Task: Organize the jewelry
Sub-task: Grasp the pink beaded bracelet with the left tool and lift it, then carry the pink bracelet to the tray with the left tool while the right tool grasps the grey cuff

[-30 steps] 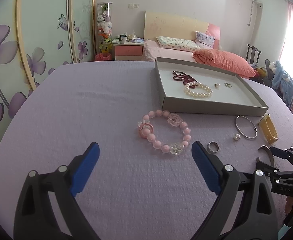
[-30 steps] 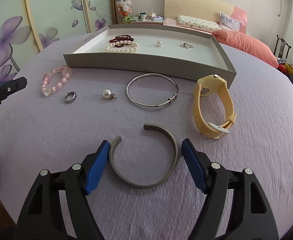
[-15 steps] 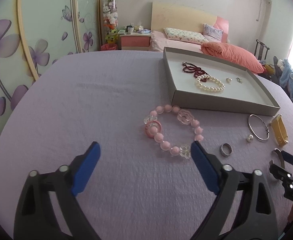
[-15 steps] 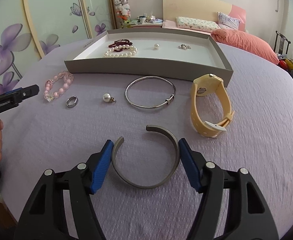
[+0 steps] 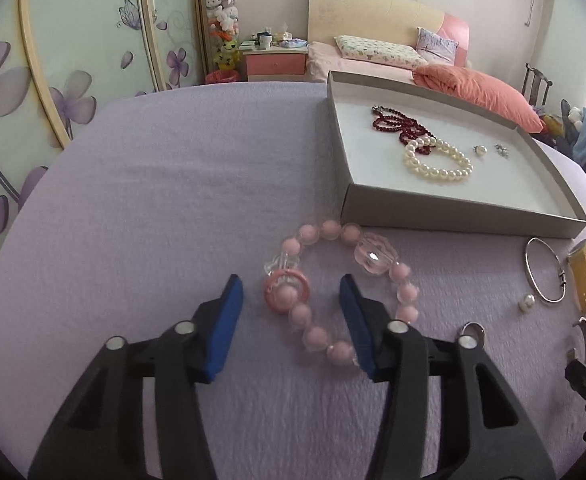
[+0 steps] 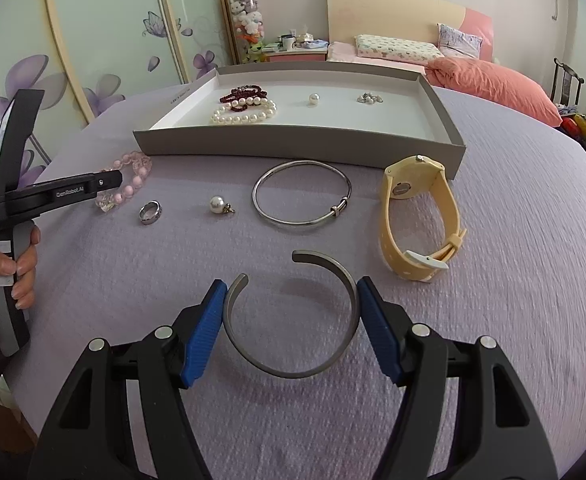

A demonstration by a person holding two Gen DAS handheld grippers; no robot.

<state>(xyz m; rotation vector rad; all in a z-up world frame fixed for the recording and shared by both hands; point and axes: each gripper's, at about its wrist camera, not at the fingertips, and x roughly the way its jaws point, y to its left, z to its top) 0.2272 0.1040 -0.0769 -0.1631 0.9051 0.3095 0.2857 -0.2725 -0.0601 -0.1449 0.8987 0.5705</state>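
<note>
My left gripper (image 5: 291,308) is open, its fingers straddling the near left side of a pink bead bracelet (image 5: 313,334) on the purple cloth; one finger sits inside the loop. My right gripper (image 6: 291,320) has closed onto a grey open cuff bangle (image 6: 291,372), both pads touching its sides. A grey tray (image 6: 293,142) behind holds a pearl strand (image 6: 245,114), a dark red bead strand (image 6: 243,92), a pearl and a small silver piece. The tray also shows in the left wrist view (image 5: 453,216).
On the cloth lie a silver ring (image 6: 149,213), a loose pearl (image 6: 217,204), a thin silver bangle (image 6: 301,198) and a yellow watch (image 6: 417,216). The left tool (image 6: 45,196) and hand show at the left. A bed and wardrobe stand behind.
My left gripper moved forward and narrowed around the pink bracelet's side. My right gripper closed inward until its pads met the grey cuff.
</note>
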